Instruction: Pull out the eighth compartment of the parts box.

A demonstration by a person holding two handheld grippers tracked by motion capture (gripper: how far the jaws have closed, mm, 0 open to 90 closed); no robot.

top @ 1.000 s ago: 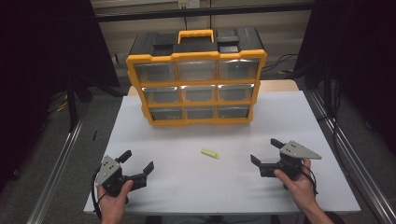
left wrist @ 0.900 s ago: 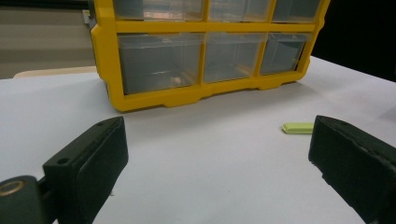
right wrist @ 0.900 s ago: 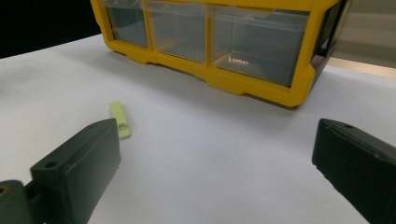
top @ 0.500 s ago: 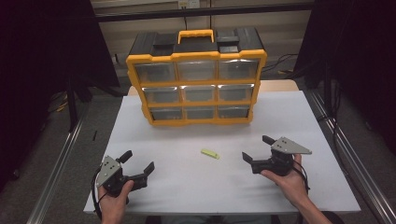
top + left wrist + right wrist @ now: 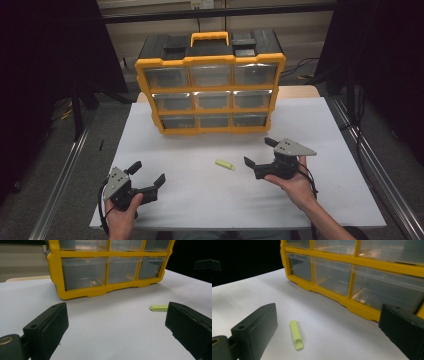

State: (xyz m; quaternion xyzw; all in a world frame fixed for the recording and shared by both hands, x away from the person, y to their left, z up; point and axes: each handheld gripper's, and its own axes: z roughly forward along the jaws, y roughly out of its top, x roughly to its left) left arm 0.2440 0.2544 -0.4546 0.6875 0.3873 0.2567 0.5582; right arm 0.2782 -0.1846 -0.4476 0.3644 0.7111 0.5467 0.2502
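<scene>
A small pale green clip [image 5: 225,164] lies flat on the white table [image 5: 200,200], in front of a yellow and black drawer organiser [image 5: 210,82] with clear drawers. My right gripper [image 5: 259,153] is open just right of the clip, its jaws pointing left toward it. In the right gripper view the green clip [image 5: 296,335] lies on the table between the two wide-apart jaws. My left gripper [image 5: 146,173] rests open near the table's front left. The green clip [image 5: 159,307] lies off to the right in the left gripper view, beyond the right jaw.
The drawer organiser [image 5: 105,270] stands at the back middle of the table, its drawers shut. Metal rails [image 5: 65,170] run along both sides of the table, with dark floor beyond. Cables [image 5: 300,67] lie behind the organiser at right.
My right gripper has moved left across the table toward the green clip. The left gripper has stayed where it was.
</scene>
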